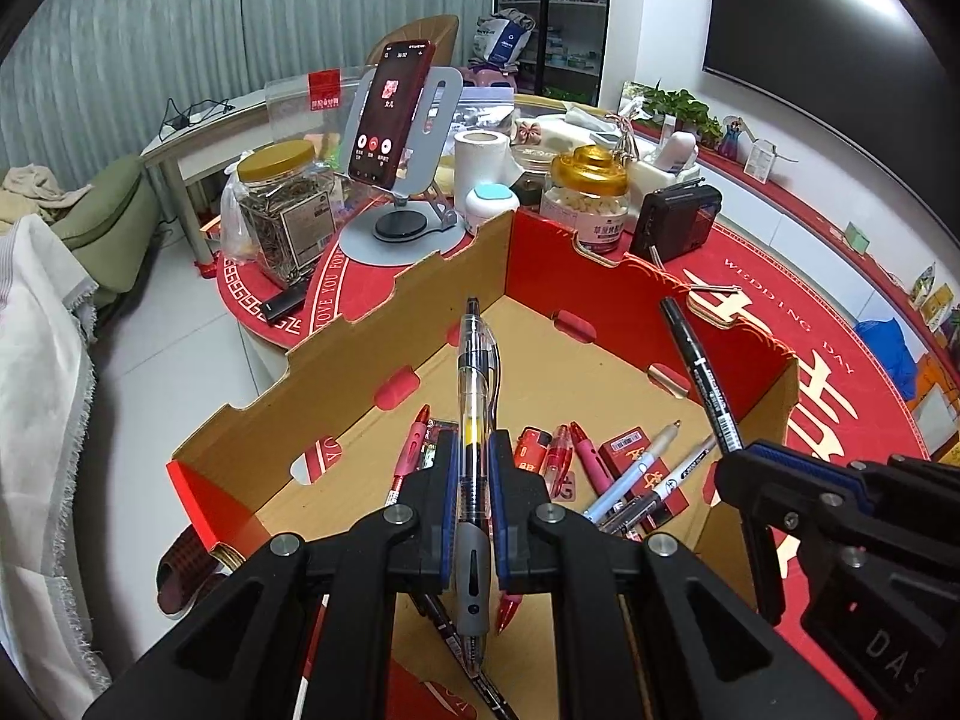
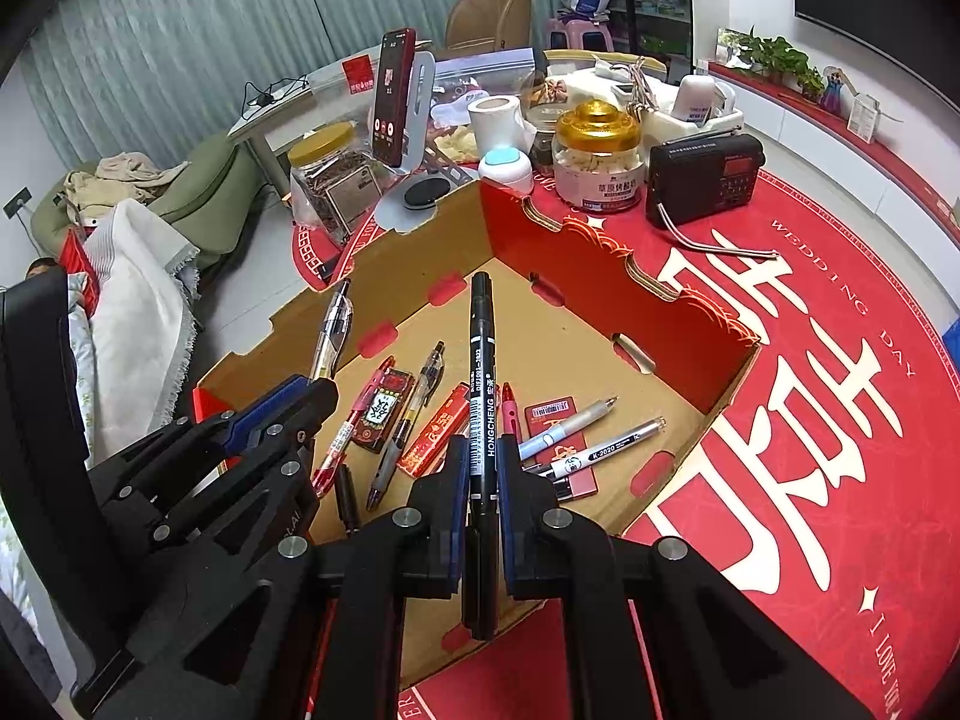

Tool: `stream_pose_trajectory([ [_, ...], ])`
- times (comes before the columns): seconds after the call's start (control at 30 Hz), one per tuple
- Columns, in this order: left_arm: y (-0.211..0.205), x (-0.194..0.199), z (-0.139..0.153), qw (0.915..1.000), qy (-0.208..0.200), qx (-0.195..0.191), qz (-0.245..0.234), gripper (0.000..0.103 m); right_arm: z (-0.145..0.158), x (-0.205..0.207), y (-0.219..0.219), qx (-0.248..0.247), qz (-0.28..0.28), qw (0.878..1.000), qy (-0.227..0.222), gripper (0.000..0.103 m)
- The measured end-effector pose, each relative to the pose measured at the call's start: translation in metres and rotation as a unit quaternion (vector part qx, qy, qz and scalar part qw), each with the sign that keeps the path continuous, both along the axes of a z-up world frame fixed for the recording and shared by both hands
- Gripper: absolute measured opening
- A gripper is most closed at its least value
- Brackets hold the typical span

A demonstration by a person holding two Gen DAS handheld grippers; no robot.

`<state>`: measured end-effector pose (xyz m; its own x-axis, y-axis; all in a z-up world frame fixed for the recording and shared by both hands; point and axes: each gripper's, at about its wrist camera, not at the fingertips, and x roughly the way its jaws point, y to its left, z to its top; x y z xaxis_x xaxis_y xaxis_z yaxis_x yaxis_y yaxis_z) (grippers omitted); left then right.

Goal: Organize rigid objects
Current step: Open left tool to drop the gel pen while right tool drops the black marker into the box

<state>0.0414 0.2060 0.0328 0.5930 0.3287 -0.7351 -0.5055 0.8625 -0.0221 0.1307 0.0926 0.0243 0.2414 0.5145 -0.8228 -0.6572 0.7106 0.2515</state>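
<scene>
My left gripper is shut on a clear gel pen with a grey grip, held above the open cardboard box. My right gripper is shut on a black marker pen, also above the box. Each gripper shows in the other's view: the right one at the right with its marker, the left one at the left with its gel pen. Several pens, a lighter and small red packs lie on the box floor.
The box sits on a round table with a red cloth. Behind it stand a phone on a stand, two jars, a tape roll and a black radio. A sofa and white cloth are at the left.
</scene>
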Motion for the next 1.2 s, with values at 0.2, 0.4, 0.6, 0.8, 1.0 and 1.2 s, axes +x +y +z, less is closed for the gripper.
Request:
stream_pose_trajectory([
  [0.2, 0.002, 0.002, -0.005, 1.0000, 0.004, -0.003, 0.000, 0.010, -0.004, 0.003, 0.003, -0.004, -0.001, 1.000, 0.003, 0.010],
  [0.4, 0.004, 0.006, -0.010, 0.9999, 0.010, -0.004, -0.001, 0.010, -0.010, 0.005, 0.007, -0.010, -0.001, 1.000, 0.008, 0.010],
  [0.6, 0.006, 0.009, -0.017, 0.9998, 0.021, -0.008, 0.000, 0.010, -0.017, 0.007, 0.011, -0.019, -0.001, 1.000, 0.012, 0.010],
  [0.8, 0.005, 0.012, -0.026, 0.9988, 0.047, -0.008, -0.002, 0.075, -0.028, 0.009, 0.013, -0.041, 0.003, 0.999, 0.014, 0.010],
  [1.0, 0.019, -0.009, -0.018, 0.9987, 0.033, -0.018, 0.033, 0.096, -0.019, 0.012, -0.007, -0.040, -0.013, 0.999, -0.004, 0.075],
  [1.2, 0.013, -0.035, 0.003, 0.9978, -0.005, 0.012, 0.065, 0.103, 0.003, -0.004, -0.015, -0.039, 0.001, 0.999, -0.026, 0.103],
])
